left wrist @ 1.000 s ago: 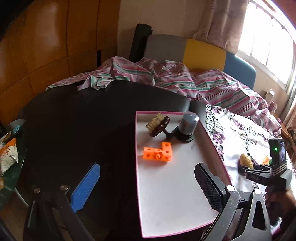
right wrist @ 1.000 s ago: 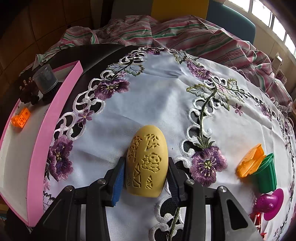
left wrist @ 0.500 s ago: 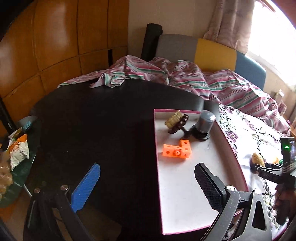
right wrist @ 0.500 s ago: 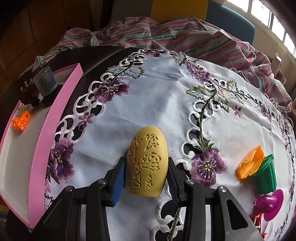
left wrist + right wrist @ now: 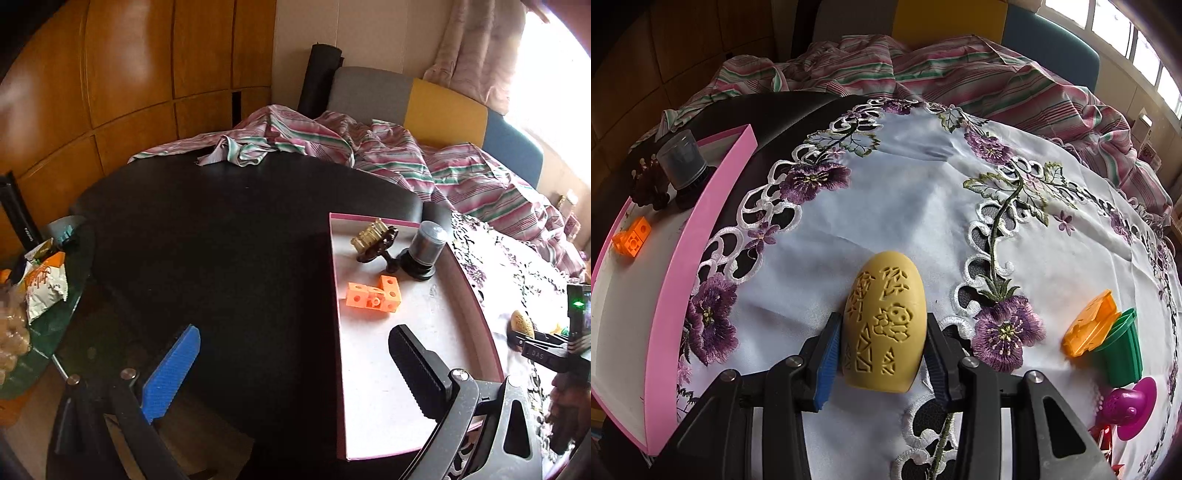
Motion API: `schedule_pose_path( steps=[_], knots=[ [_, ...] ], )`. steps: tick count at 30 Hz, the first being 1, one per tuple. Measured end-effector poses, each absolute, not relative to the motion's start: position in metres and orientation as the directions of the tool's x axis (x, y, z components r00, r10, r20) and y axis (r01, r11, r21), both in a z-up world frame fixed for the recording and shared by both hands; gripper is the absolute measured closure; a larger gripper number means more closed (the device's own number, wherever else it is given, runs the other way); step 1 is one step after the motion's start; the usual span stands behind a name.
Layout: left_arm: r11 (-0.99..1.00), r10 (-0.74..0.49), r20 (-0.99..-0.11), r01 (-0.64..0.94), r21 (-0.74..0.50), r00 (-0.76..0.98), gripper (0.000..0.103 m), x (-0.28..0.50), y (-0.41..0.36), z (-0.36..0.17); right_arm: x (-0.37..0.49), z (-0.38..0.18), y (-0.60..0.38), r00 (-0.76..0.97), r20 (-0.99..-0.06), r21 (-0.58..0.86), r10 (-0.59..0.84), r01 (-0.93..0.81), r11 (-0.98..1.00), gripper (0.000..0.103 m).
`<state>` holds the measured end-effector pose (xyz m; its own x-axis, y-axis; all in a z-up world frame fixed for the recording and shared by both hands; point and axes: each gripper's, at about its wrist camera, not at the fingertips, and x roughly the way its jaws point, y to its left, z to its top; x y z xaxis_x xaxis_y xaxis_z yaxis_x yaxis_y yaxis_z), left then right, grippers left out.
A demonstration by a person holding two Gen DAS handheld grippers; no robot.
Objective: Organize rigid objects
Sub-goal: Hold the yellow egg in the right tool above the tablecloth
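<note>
With its jaws pressed on either flank of a yellow carved egg-shaped block (image 5: pixel 884 325), the right gripper (image 5: pixel 882 343) sits low centre in its wrist view, over a white tablecloth embroidered with purple flowers (image 5: pixel 908 192). At right edge lie an orange plastic piece (image 5: pixel 1089 325), a green plastic cup (image 5: pixel 1121 347) and a magenta toy (image 5: pixel 1132 408). At left, a pink-walled tray (image 5: pixel 373 369) holds an orange holed brick (image 5: pixel 373 295). Jaws wide and empty, the left gripper (image 5: pixel 295 369) hangs over the dark bench (image 5: pixel 221 229), lower centre.

Left hand-held gripper (image 5: pixel 293 373) moved sideways; pink tray (image 5: pixel 476 295) now more toward its right finger.
</note>
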<state>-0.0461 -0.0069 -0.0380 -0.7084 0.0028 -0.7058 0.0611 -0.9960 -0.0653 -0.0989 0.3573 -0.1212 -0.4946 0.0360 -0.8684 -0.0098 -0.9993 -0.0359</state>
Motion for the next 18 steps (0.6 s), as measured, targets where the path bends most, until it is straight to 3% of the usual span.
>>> schedule_pose_path(
  steps=[12,18],
  knots=[
    [-0.995,-0.057,-0.670,0.098,-0.024,-0.740,0.000,-0.0406,-0.0117,-0.0310,-0.0971,-0.1187,0.3502,-0.509,-0.859,-0.056,0.048,0.001,-0.998,0.061],
    [-0.995,-0.029,-0.675,0.085,-0.050,-0.737,0.000,-0.0399,-0.0167,-0.0310,-0.0988,-0.1206,0.3529,-0.492,-0.870,-0.034,0.026,0.007,-0.999,0.061]
  ],
)
